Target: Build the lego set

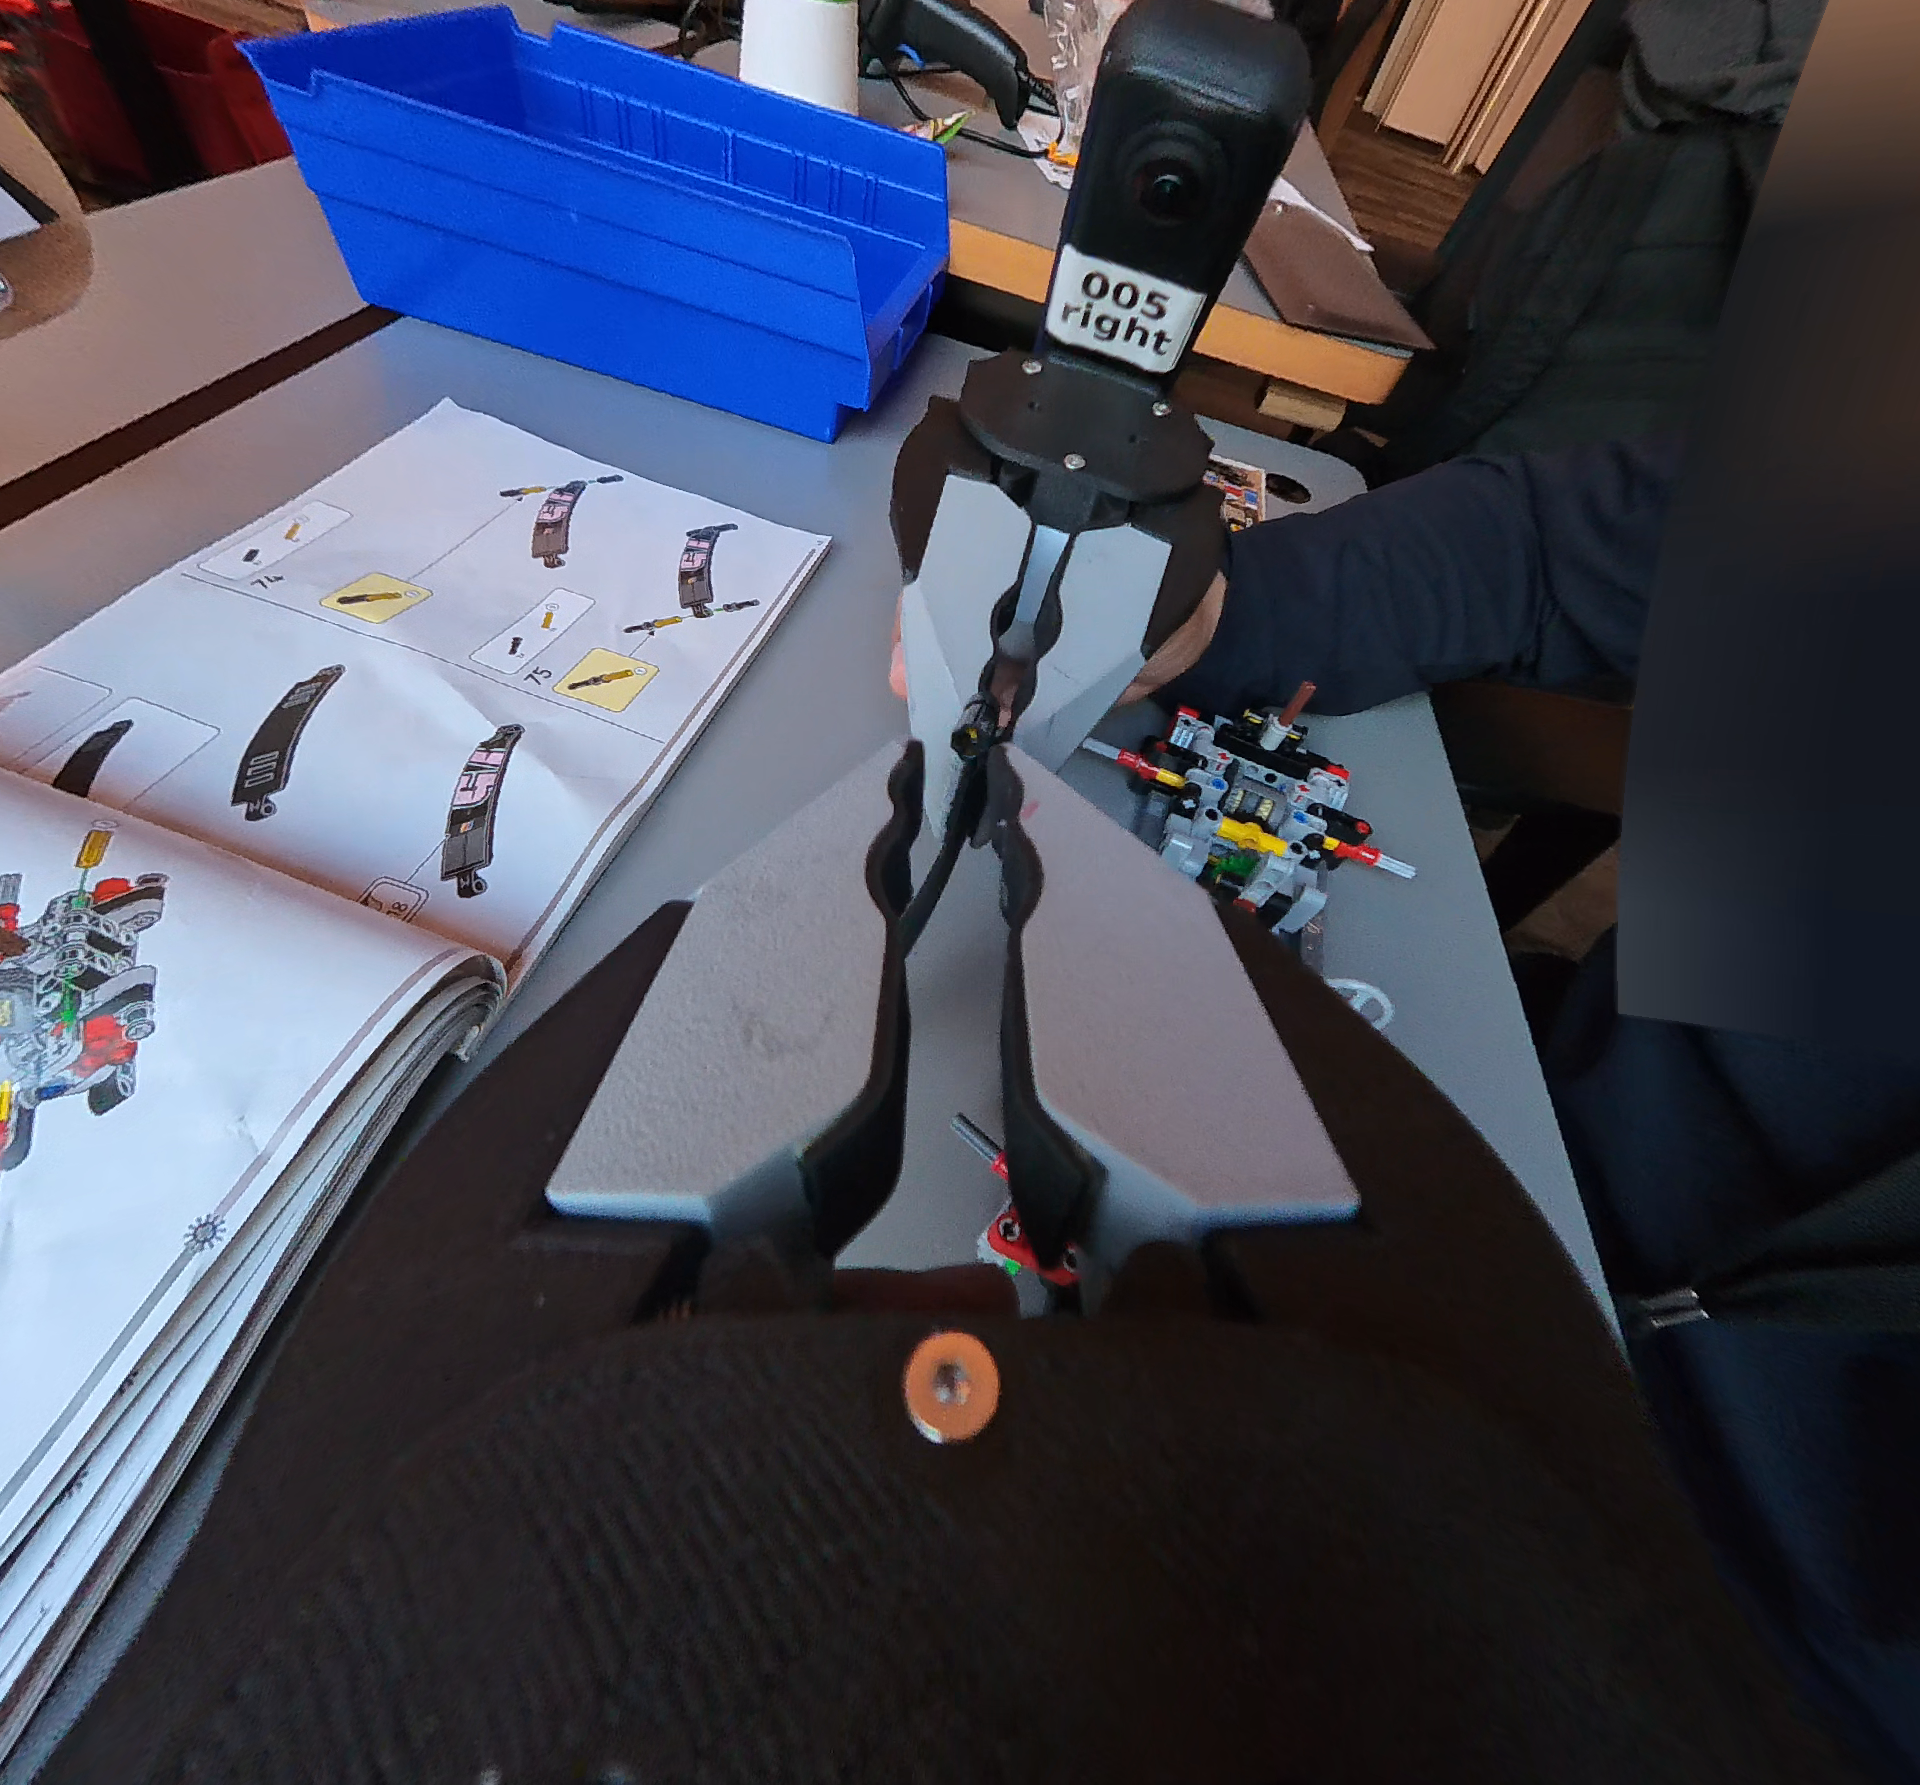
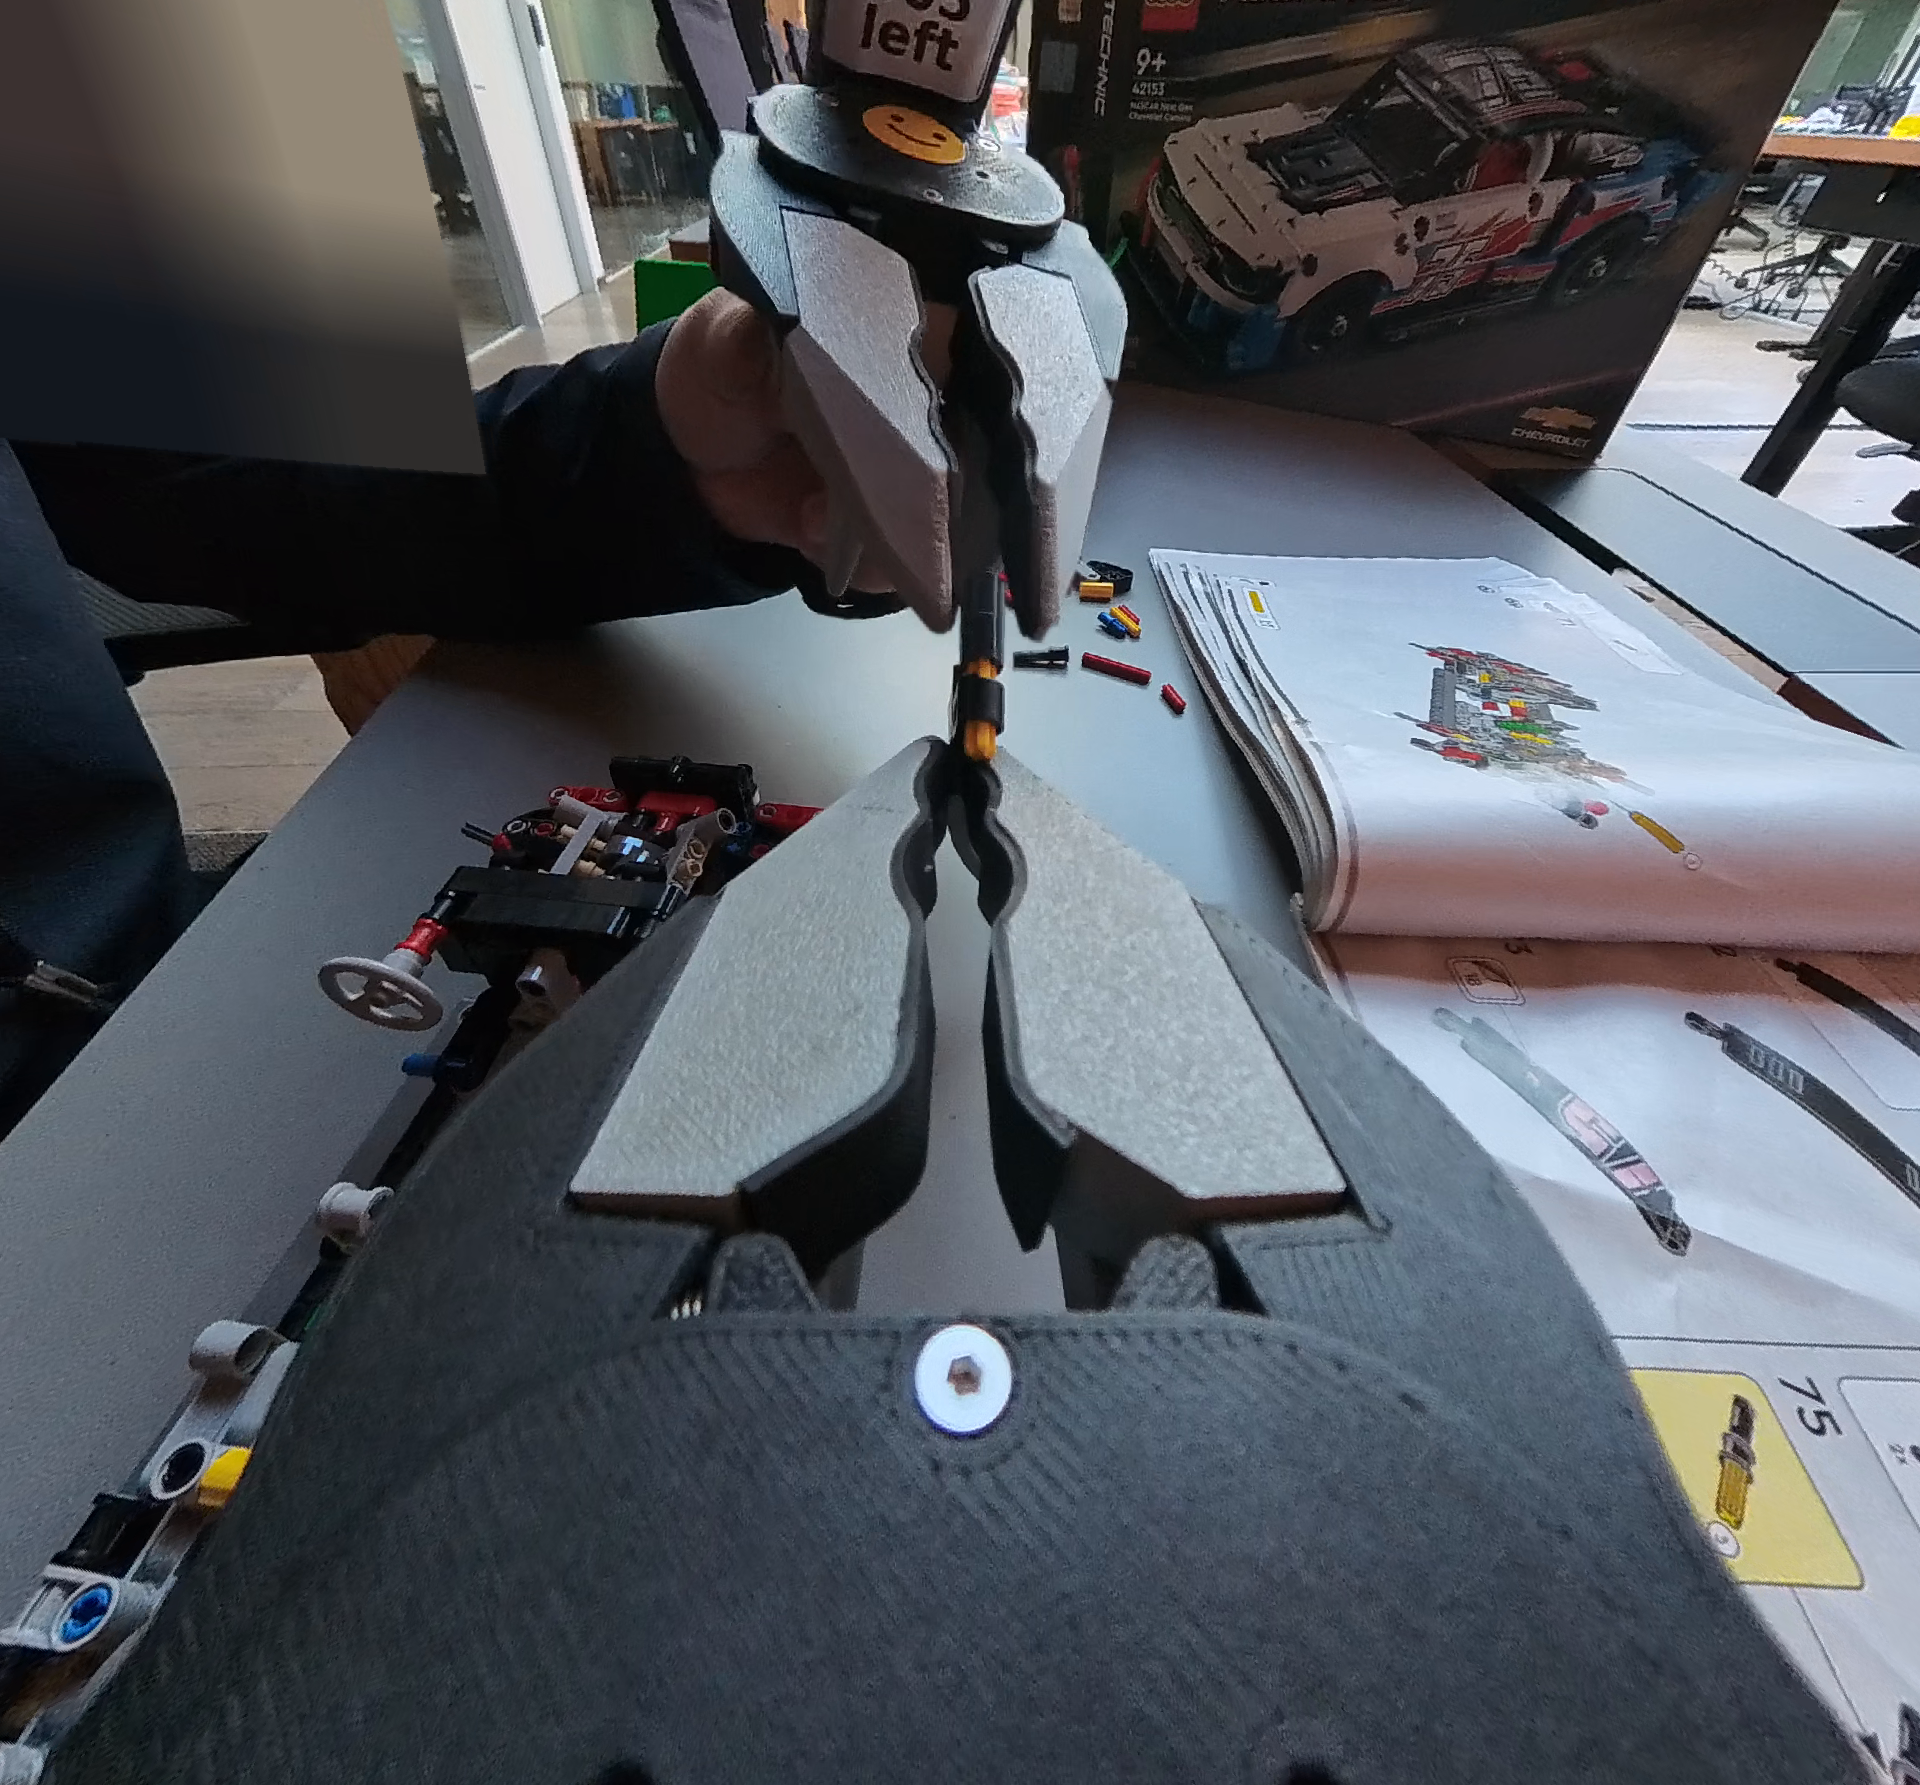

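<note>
Two handheld grippers, tip to tip above grey table. Left gripper clamped on one long curved black piece, yellow axle with black bush sticking out of its lower end. Right gripper closed at the tips, pinching the end of that axle.

One open instruction booklet. One part-built brick chassis just beside the grippers, steering wheel at one end. Six or so loose small pieces: red, yellow, blue, black; exact count unclear.

One blue bin, inside hidden. One paper cup behind it. One printed set box, upright, closed.
</note>
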### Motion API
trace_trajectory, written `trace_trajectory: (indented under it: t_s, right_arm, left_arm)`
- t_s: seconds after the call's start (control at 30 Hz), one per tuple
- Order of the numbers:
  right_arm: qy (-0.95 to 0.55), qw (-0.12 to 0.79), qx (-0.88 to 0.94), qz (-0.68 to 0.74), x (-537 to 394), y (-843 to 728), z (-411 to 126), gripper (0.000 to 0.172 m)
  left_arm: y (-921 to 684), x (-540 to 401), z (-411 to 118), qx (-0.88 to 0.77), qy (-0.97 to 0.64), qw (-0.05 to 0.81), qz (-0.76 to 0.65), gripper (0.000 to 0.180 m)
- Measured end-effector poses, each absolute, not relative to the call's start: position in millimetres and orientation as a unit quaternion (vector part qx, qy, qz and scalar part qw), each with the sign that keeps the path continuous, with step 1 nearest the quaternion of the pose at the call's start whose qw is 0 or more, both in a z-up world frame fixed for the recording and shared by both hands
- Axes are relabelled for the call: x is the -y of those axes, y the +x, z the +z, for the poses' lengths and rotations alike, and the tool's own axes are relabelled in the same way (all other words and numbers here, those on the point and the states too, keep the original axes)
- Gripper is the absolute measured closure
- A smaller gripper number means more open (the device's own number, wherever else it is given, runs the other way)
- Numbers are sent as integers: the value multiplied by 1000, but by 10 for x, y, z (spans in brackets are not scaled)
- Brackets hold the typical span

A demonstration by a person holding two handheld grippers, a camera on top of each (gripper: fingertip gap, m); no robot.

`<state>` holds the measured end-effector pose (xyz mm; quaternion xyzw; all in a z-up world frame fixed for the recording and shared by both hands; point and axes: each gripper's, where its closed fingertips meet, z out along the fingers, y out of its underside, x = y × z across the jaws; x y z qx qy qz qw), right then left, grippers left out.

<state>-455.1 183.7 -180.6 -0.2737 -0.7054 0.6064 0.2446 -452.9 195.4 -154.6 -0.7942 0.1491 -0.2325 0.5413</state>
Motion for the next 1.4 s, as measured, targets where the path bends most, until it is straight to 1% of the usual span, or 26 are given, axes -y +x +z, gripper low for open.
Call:
trace_trajectory:
  t_s: [0.3,0.83,1.1,1.23,1.33,1.4]
  right_arm:
    - [-270,239,711,604,-1818,-4544,-1828,172]
    - [-266,232,736,577,-1807,-4516,-1905,172]
    - [-272,205,734,587,-1783,-4483,-1881,172]
    - [-261,198,727,604,-1746,-4439,-1810,172]
    - [-264,175,723,614,-1738,-4415,-1791,172]
    - [-277,139,724,617,-1750,-4403,-1800,172]
  left_arm:
    - [-4478,-1950,-1575,-168,-799,538,-210,176]
    - [-4453,-1920,-1632,-171,-802,525,-229,175]
    - [-4439,-1913,-1616,-176,-797,529,-232,177]
    - [-4401,-1892,-1546,-165,-777,538,-282,177]
    - [-4391,-1895,-1523,-148,-763,542,-320,177]
    - [-4400,-1914,-1538,-140,-759,544,-330,177]
